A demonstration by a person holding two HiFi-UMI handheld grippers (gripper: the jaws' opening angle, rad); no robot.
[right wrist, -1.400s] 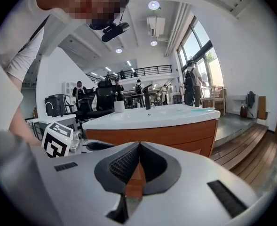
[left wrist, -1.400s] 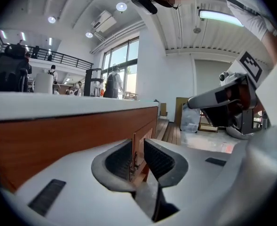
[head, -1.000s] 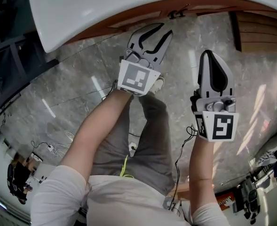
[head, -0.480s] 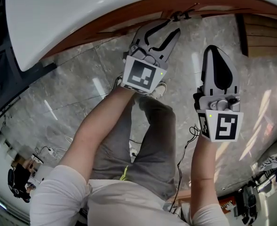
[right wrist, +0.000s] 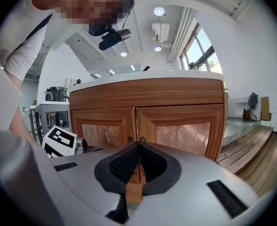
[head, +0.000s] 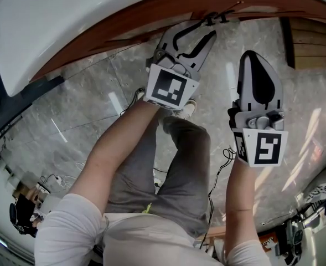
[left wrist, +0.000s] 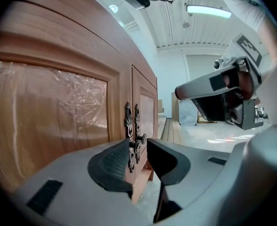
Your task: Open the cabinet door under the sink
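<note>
You are lining your left gripper [left wrist: 138, 145], jaws spread wide, on the door knobs [left wrist: 140, 138] to pinch one; your right gripper [right wrist: 138, 149] is hanging clenched, empty, facing the cabinet [right wrist: 176, 98].

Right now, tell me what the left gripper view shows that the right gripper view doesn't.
Only the left gripper view: the right gripper, and the door handles close up between the left gripper's open jaws. Only the right gripper view: the whole cabinet front under the white countertop, a window, the left gripper's marker cube, its own jaws shut. Both: the wooden cabinet doors with film-covered panels.
</note>
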